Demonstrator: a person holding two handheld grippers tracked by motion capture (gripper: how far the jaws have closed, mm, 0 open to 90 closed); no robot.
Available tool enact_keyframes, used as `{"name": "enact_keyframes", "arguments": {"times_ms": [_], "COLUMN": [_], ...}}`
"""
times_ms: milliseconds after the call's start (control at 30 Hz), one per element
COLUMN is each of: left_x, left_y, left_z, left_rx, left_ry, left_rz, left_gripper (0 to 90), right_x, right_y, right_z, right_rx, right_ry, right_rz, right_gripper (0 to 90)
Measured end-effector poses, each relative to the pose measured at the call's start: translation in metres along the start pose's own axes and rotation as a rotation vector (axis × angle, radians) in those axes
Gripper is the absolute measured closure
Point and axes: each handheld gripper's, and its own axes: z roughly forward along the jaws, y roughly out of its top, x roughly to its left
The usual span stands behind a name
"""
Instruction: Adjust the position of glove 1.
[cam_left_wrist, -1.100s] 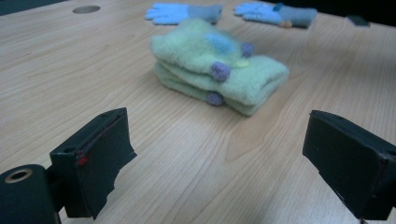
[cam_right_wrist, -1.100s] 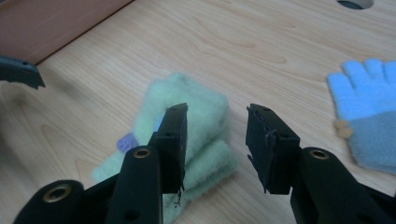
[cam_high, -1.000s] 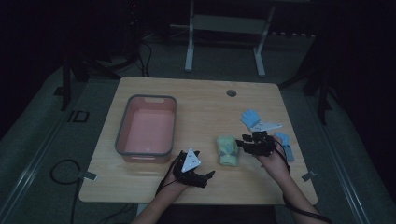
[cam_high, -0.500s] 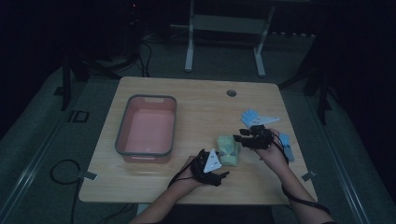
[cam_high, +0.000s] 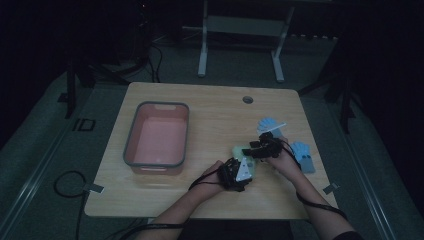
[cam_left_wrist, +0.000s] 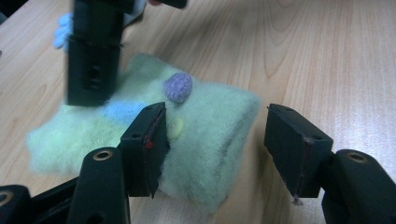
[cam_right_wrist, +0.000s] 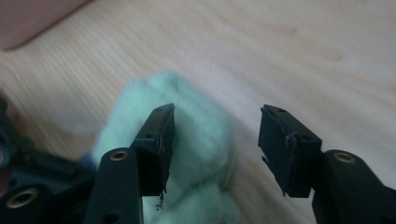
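A fuzzy pale green cloth (cam_high: 242, 151) lies flat on the wooden table (cam_high: 210, 105), right of centre. It carries a purple dot (cam_left_wrist: 178, 87), a blue patch and a yellowish dot. My left gripper (cam_high: 238, 173) (cam_left_wrist: 217, 140) straddles its near corner. Its jaws have just been closing, and the cloth's edge sits between them without being pinched. My right gripper (cam_high: 262, 147) (cam_right_wrist: 215, 135) comes from the far side. One of its fingers (cam_left_wrist: 93, 56) rests on the cloth. Its jaws have just been opening, with the cloth's end partly between them.
A pink tray with a grey rim (cam_high: 129, 145) stands on the table's left half. Light blue cloth pieces lie near the right edge (cam_high: 270, 125) (cam_high: 303, 155). A round cable hole (cam_high: 247, 99) sits at the back. Table legs of other furniture stand beyond.
My left gripper has slid to the right, up to the green cloth. The right gripper has sunk a little onto the cloth's far side.
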Motion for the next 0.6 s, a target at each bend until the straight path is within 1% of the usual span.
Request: {"name": "enact_keyframes", "arguments": {"times_ms": [33, 67, 100, 133, 167, 200, 267, 300, 367, 400, 433, 467, 500, 600], "left_x": [-0.001, -0.002, -0.003, -0.002, -0.002, -0.002, -0.002, 0.0, 0.003, 0.004, 0.004, 0.006, 0.007, 0.012], "left_y": [0.0, 0.0, 0.0, 0.0, 0.0, 0.0, 0.0, 0.001, 0.003, 0.003, 0.003, 0.005, 0.006, 0.009], "left_z": [0.001, 0.002, 0.002, 0.003, 0.003, 0.003, 0.003, 0.001, -0.001, -0.003, -0.003, -0.006, -0.008, -0.016], "left_rx": [0.013, 0.024, 0.027, 0.032, 0.037, 0.04, 0.04, 0.038, 0.044, 0.047, 0.047, 0.059, 0.058, 0.052], "left_ry": [0.012, 0.024, 0.041, 0.044, 0.048, 0.056, 0.056, 0.048, 0.031, 0.026, 0.026, 0.018, 0.017, 0.01], "left_rz": [0.015, 0.036, 0.046, 0.044, 0.043, 0.05, 0.05, 0.042, 0.023, 0.016, 0.016, 0.025, 0.025, 0.019], "left_gripper": [42.7, 46.8, 46.8, 50.3, 51.5, 55.9, 57.6, 64.8, 68.8, 70.3, 71.3, 71.3, 72.6, 73.3], "right_x": [0.0, -0.002, -0.002, -0.002, -0.004, -0.003, -0.001, 0.003, 0.007, 0.008, 0.008, 0.009, 0.012, 0.017], "right_y": [0.0, -0.003, -0.003, -0.004, -0.005, -0.005, -0.004, -0.002, -0.001, 0.0, 0.0, 0.0, 0.003, 0.007], "right_z": [0.0, 0.003, 0.003, 0.005, 0.007, 0.008, 0.008, 0.007, 0.006, 0.005, 0.005, 0.004, 0.0, -0.005], "right_rx": [0.0, 0.012, 0.012, 0.022, 0.03, 0.034, 0.038, 0.043, 0.041, 0.038, 0.038, 0.034, 0.022, 0.009], "right_ry": [0.0, 0.033, 0.033, 0.058, 0.08, 0.11, 0.109, 0.09, 0.074, 0.06, 0.06, 0.056, 0.049, 0.044], "right_rz": [0.0, 0.007, 0.007, 0.02, 0.033, 0.041, 0.037, 0.014, 0.004, -0.006, -0.006, -0.002, -0.006, -0.015], "right_gripper": [43.9, 44.4, 44.4, 45.4, 46.9, 56.1, 56.1, 66.0, 69.1, 70.5, 70.5, 71.4, 72.8, 73.4]}}
